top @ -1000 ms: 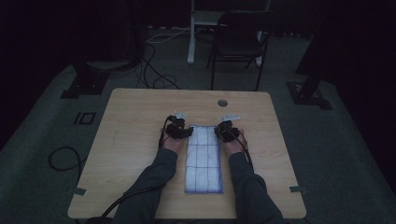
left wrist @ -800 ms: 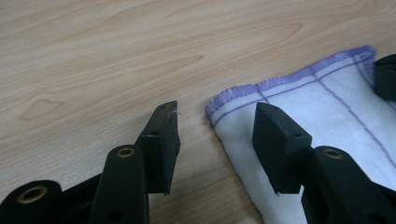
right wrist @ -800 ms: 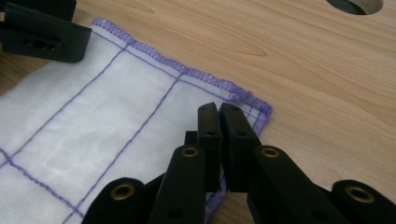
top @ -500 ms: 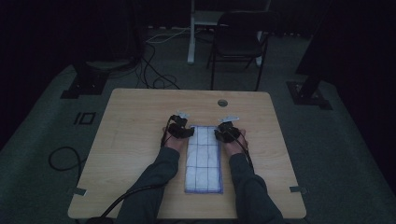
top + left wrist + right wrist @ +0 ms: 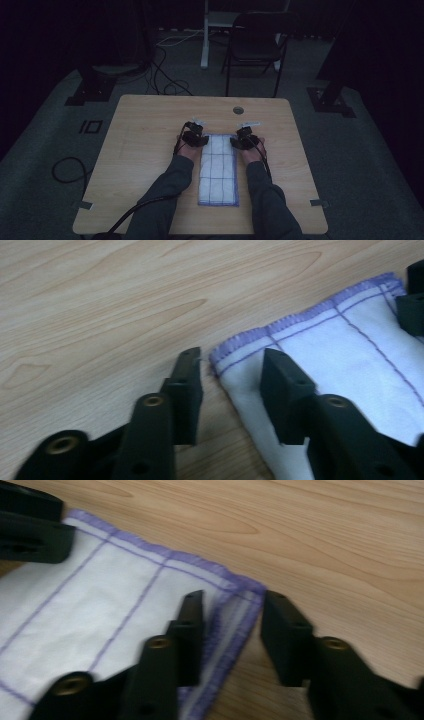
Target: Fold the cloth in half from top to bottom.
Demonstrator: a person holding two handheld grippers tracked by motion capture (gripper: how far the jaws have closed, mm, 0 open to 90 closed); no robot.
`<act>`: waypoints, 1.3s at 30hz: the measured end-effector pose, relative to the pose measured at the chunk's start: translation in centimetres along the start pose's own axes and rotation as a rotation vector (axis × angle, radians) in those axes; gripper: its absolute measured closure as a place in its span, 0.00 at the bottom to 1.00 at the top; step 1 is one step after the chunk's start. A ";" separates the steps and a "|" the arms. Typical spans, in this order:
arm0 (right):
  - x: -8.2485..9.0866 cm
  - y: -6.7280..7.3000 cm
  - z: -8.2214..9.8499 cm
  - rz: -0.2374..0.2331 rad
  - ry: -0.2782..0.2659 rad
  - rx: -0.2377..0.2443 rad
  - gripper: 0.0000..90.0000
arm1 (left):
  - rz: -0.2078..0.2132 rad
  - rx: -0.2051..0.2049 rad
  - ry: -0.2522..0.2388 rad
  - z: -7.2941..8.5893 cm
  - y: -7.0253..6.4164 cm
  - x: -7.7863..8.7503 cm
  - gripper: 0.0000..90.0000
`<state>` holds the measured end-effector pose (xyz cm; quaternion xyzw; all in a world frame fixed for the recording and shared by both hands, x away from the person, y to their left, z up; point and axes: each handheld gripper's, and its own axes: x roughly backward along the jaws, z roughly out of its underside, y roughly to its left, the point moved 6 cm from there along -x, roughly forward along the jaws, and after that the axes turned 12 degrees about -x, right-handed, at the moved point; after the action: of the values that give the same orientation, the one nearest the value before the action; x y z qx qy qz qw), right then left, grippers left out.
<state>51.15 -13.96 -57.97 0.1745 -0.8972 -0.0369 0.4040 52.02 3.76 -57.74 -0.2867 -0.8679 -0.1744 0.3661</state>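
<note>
**Q:** At the far end of the folded cloth [image 5: 218, 169], what did the two tools show?

**A:** Left gripper [image 5: 194, 138] and right gripper [image 5: 243, 140] each stood at one far corner of the white, purple-checked cloth, which lay lengthwise on the wooden table [image 5: 145, 130] between the person's forearms. In the left gripper view, the jaws straddled the near corner of the cloth [image 5: 320, 355], one jaw on bare wood, the other over the fabric. In the right gripper view, the jaws bracketed the hemmed corner [image 5: 235, 592] likewise.

**Q:** What had just changed?

**A:** The right gripper's jaws had just been opening from a tight clench and then eased slightly inward; the left gripper's jaws had just been closing from a wider stance. Both were released, with cloth between the jaws but no pad pressing on it.

**Q:** What did that mean for the work?

**A:** Judged from the stance, a fresh pinch on both corners was being set up, probably for another fold toward the person. Neither corner was yet secured.
</note>
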 end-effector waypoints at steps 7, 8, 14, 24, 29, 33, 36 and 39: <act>-0.2 0.4 0.0 -0.058 0.015 -0.029 0.93 | 0.034 0.015 0.002 -0.3 -0.3 -0.1 0.86; -0.2 0.4 0.0 -0.061 0.014 -0.036 0.94 | 0.040 0.021 0.002 -0.3 -0.4 -0.1 0.90; -0.2 0.4 -0.1 -0.053 -0.013 -0.063 0.97 | 0.051 0.040 0.017 -0.6 -0.2 -0.1 0.97; 0.8 0.0 -0.8 -0.063 -0.047 -0.065 0.97 | 0.063 0.019 -0.061 -2.0 -0.1 1.3 0.97; 1.5 -0.1 -1.2 -0.068 -0.069 -0.060 0.97 | 0.068 0.016 -0.087 -2.7 -0.1 2.0 0.97; 2.1 0.0 -1.7 -0.077 -0.087 -0.052 0.97 | 0.075 0.016 -0.107 -3.0 0.0 2.5 0.97; 2.6 0.1 -2.0 -0.079 -0.099 -0.038 0.97 | 0.078 0.013 -0.121 -3.3 0.1 2.9 0.97; 3.0 0.2 -2.2 -0.075 -0.108 -0.024 0.97 | 0.084 0.015 -0.132 -3.5 0.1 3.3 0.97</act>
<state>50.89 -14.63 -54.36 0.2011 -0.9099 -0.0721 0.3556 52.06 3.27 -52.93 -0.3310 -0.8787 -0.1332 0.3172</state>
